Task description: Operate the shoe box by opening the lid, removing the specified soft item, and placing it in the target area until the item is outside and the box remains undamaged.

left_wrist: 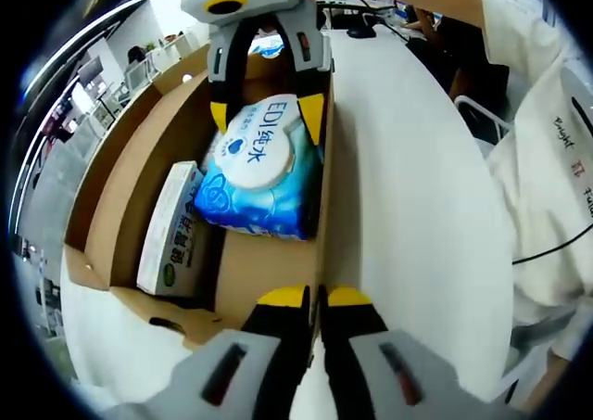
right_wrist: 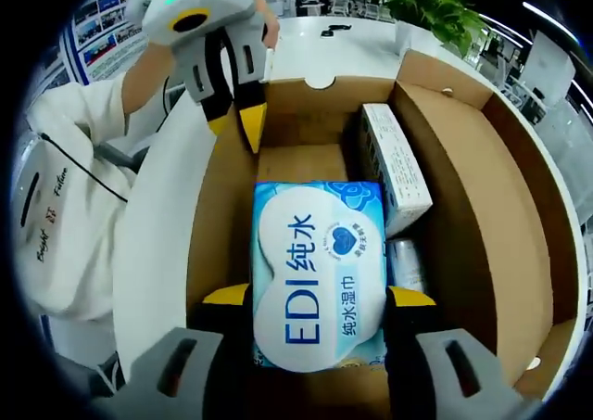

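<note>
An open cardboard shoe box (left_wrist: pixel 102 207) stands on a white table. Inside it lies a soft blue-and-white pack of wet wipes (left_wrist: pixel 259 174) with "EDI" printed on it. My right gripper (left_wrist: pixel 265 117) comes in from above, its yellow-tipped jaws pressed against both sides of the pack. In the right gripper view the same pack (right_wrist: pixel 320 272) sits between my right gripper (right_wrist: pixel 318 296) jaws. My left gripper (left_wrist: pixel 317 297) is shut on the thin edge of the box's side wall; it is at the box (right_wrist: pixel 463 188) wall's far left corner as the left gripper (right_wrist: pixel 236 123).
A long white carton with green print (left_wrist: pixel 171 230) (right_wrist: pixel 394 165) lies beside the pack, with a silvery item (right_wrist: pixel 405 264) near it. The white table (left_wrist: pixel 408 188) runs alongside the box. A person in white clothing (right_wrist: pixel 65 207) stands close. A potted plant (right_wrist: pixel 426 3) is beyond the box.
</note>
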Available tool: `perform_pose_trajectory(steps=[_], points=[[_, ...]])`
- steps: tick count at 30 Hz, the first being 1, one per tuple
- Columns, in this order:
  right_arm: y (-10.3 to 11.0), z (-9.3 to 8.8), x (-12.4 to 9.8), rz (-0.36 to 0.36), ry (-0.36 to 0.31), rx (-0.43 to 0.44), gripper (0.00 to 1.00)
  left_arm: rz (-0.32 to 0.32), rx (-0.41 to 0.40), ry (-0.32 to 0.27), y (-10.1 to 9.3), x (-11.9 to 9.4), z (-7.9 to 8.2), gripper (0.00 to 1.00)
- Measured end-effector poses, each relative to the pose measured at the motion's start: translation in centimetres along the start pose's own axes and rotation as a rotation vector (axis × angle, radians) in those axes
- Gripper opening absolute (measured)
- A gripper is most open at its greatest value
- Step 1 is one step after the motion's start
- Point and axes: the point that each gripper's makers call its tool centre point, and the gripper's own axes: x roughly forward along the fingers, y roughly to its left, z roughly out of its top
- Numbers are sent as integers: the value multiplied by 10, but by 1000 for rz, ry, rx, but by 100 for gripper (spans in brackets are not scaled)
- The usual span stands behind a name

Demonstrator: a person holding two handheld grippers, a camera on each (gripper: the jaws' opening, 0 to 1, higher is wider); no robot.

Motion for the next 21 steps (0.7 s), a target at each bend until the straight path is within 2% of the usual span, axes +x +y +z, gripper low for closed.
perform_pose_trajectory(steps=[3, 9, 12, 14, 18, 21], points=[[-2, -12, -6, -4, 59, 1, 56, -7, -1, -11, 1, -1, 0, 4], [-4, -24, -11, -2, 100, -2, 56, -10, -1, -4, 1, -1, 0, 4], [-4, -24, -11, 0, 105, -5, 57, -9, -1, -3, 1, -1, 0, 4], [-3, -24, -10, 8, 150, -19, 57, -12, 10, -4, 0, 0, 0, 3], [-2, -24, -10, 8, 173, -35, 58, -17, 19, -5, -1, 0, 0, 2], [-3, -23, -8, 1, 229, -54, 59, -17, 28, -7, -2, 0, 0, 2]])
